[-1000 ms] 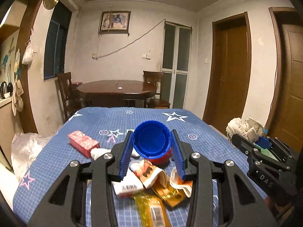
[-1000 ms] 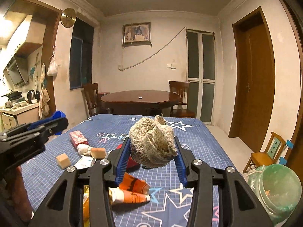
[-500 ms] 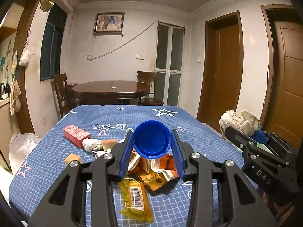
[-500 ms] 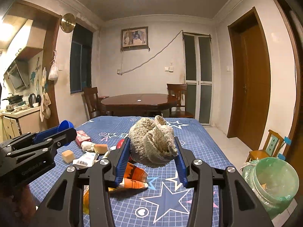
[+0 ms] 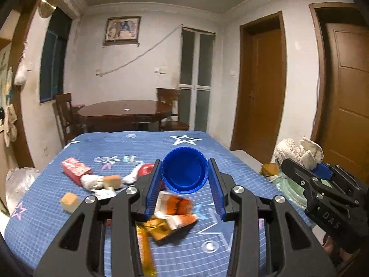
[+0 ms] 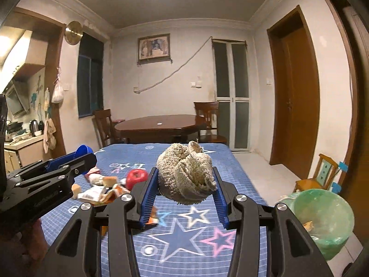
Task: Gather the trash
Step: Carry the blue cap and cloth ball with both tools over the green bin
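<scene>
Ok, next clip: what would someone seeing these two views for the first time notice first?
Each gripper already has something clamped: the left gripper holds a blue cap open side toward the camera, and the right gripper holds a bundled beige cloth. Below them, wrappers and a red apple litter the star-patterned blue tablecloth, with a green-lined bin off its right edge.

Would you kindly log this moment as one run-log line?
left gripper: shut on blue cap | right gripper: shut on knitted rag | green-lined bin: right of table | wrappers: on tablecloth
</scene>
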A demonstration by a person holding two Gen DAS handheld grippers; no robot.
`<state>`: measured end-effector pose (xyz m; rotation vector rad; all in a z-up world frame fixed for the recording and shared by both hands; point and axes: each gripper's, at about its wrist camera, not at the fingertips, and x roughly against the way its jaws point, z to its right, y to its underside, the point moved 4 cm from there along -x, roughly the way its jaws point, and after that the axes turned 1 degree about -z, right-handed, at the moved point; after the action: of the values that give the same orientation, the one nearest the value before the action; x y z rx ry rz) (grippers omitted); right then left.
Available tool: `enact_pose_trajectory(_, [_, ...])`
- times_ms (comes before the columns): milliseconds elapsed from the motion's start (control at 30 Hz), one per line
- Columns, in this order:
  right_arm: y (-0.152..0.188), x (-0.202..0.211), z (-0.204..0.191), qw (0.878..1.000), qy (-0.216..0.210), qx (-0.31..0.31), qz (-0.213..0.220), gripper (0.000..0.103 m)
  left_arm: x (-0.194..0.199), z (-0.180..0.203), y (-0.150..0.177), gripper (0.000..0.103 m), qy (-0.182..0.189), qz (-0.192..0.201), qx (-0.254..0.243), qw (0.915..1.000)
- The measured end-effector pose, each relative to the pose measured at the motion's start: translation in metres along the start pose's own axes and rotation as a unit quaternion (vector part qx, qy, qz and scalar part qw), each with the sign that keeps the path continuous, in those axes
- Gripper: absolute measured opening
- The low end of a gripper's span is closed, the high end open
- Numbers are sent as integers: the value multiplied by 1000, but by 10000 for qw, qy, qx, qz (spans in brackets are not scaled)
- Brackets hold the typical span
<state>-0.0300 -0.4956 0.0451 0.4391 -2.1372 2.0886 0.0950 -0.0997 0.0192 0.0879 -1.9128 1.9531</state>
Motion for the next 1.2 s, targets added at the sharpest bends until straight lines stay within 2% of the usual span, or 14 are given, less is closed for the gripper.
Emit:
enact_pose_trajectory(367, [-30, -1, 100, 9981, 605, -53, -109, 46, -52, 70, -9, 38, 660, -251, -223, 9973])
enact_pose_trajectory(500, [-36, -1, 143, 9967, 760, -198, -197, 46, -69, 100, -15, 38, 976, -341, -326, 9941])
enact_pose_trajectory(633, [-41, 0, 199, 9927, 1100, -350, -347, 46, -90, 135, -18, 38, 1382, -521, -456, 9880])
enact_pose_trajectory(833, [-37, -6, 291, 9813, 1643, -621, -781, 46, -137, 196, -14, 38, 2001, -1075, -662, 9716])
enact_pose_trajectory(1033, [-10, -28, 378, 9663, 1989, -899, -1366, 46, -177, 253, 5, 38, 2449, -1624, -910, 9515])
enact_pose_trajectory(1100, [1, -36, 397, 9624, 2031, -978, -1515, 46, -190, 273, 17, 38, 2583, -1879, -1010, 9422])
enact_pose_trajectory(1200, [23, -49, 418, 9558, 2088, -1104, -1749, 46, -203, 299, 33, 38, 2644, -2112, -1184, 9335])
